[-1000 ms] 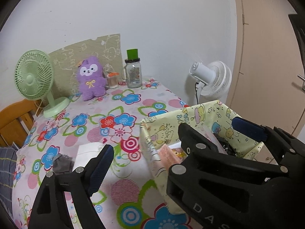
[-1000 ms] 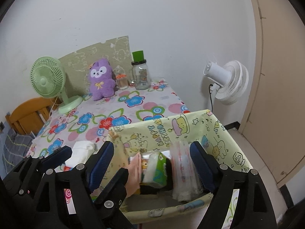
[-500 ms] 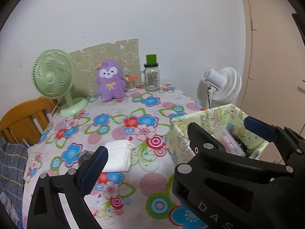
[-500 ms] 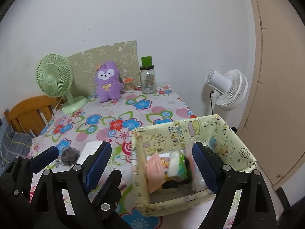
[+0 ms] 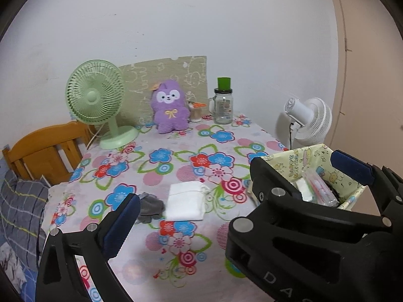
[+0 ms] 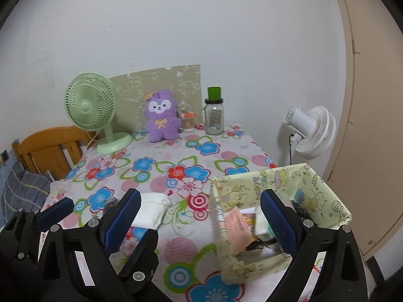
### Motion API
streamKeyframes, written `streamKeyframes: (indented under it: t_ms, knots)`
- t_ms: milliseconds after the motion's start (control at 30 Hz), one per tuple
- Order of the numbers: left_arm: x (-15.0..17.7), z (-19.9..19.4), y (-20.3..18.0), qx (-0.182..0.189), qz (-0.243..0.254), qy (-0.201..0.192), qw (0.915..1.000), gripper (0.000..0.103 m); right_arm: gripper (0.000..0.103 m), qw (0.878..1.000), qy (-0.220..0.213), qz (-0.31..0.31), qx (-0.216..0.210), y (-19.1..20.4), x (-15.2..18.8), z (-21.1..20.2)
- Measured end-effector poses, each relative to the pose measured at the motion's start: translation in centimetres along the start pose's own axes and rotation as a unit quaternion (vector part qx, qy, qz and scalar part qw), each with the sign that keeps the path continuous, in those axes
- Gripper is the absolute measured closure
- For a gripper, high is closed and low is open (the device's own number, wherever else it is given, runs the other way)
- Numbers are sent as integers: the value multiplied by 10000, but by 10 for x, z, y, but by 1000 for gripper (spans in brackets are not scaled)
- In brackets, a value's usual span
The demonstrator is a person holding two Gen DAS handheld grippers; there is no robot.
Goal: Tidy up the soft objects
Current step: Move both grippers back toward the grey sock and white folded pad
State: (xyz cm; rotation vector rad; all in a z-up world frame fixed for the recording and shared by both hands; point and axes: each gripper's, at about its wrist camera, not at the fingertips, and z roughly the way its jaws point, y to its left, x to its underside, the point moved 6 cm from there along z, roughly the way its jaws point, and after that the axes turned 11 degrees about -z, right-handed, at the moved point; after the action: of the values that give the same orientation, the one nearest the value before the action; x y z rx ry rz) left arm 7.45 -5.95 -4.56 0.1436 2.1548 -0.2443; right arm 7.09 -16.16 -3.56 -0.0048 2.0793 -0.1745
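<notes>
Both grippers wide open and empty, left gripper [image 5: 231, 188] and right gripper [image 6: 201, 216] above the table, likely lining up on folded white cloth [image 5: 187, 201] beside yellow cartoon-print fabric box [image 6: 325, 191].

L claw [image 5: 234, 191] & R claw [image 6: 201, 216] both wide open (nothing held), side by side.

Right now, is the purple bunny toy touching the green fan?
Apart. The left wrist view shows flowered tablecloth between the purple bunny toy and the green fan.
</notes>
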Motion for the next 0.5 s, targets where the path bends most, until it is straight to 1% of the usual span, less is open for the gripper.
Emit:
streamKeyframes:
  t_ms: [500]
  knots:
    - [-4,-1,44,-114,-257,-91,9996,1,5,9994,-85,-265,-209,45,-13,5]
